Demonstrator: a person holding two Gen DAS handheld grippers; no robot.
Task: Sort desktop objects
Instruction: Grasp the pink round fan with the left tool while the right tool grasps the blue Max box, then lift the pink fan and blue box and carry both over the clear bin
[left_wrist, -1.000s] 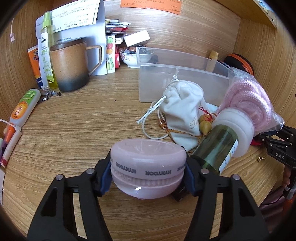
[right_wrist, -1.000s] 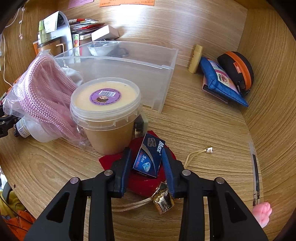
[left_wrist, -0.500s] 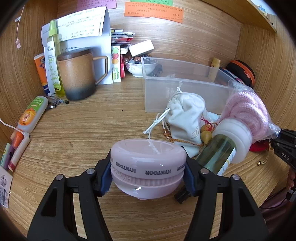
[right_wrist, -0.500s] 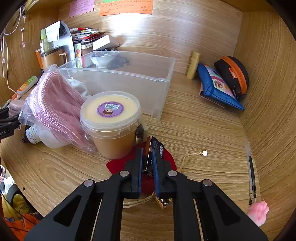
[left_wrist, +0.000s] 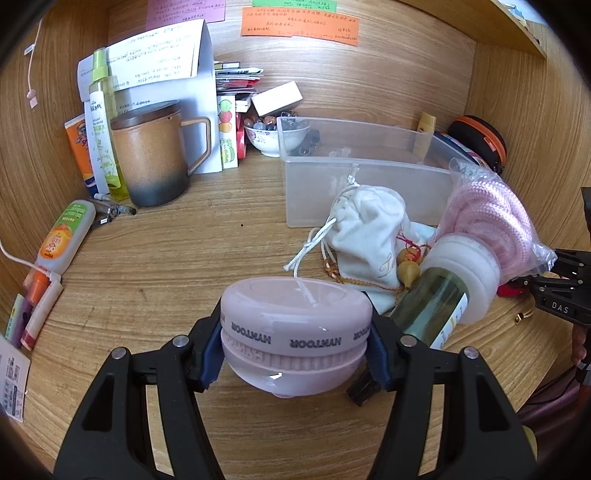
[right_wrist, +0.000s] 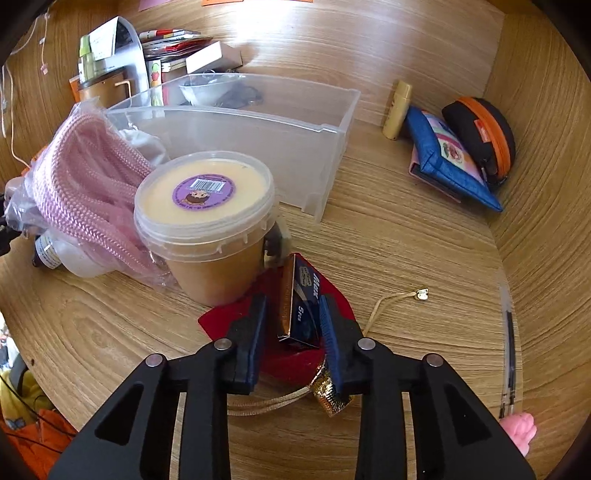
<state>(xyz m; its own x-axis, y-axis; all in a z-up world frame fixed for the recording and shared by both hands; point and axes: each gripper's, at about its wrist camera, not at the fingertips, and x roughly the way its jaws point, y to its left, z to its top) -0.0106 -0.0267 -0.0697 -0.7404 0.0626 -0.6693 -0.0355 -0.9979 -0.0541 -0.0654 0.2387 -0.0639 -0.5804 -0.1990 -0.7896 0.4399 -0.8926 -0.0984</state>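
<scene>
- Left gripper: clenched on a round pink case printed "HYNTOOR", both blue pads pressed against its sides; case sits low centre in the left wrist view, over the wooden desk.
- From the case: white drawstring pouch at 1 o'clock, green glass bottle with white cap at 3 o'clock, just beside it.
- Bagged pink rope lies at 2 o'clock, against the clear plastic bin.
- Brown mug stands at 11 o'clock, well apart.
- Right gripper: jaws opening, a small blue "Max" box tilted on edge between them; a gap shows at the left pad, right-side contact unclear.
- Box rests on a red pouch with gold cord.
- Lidded tub with purple label at 11 o'clock of the box, close by.
- Blue wallet and black-orange case at 2 o'clock, well apart.
</scene>
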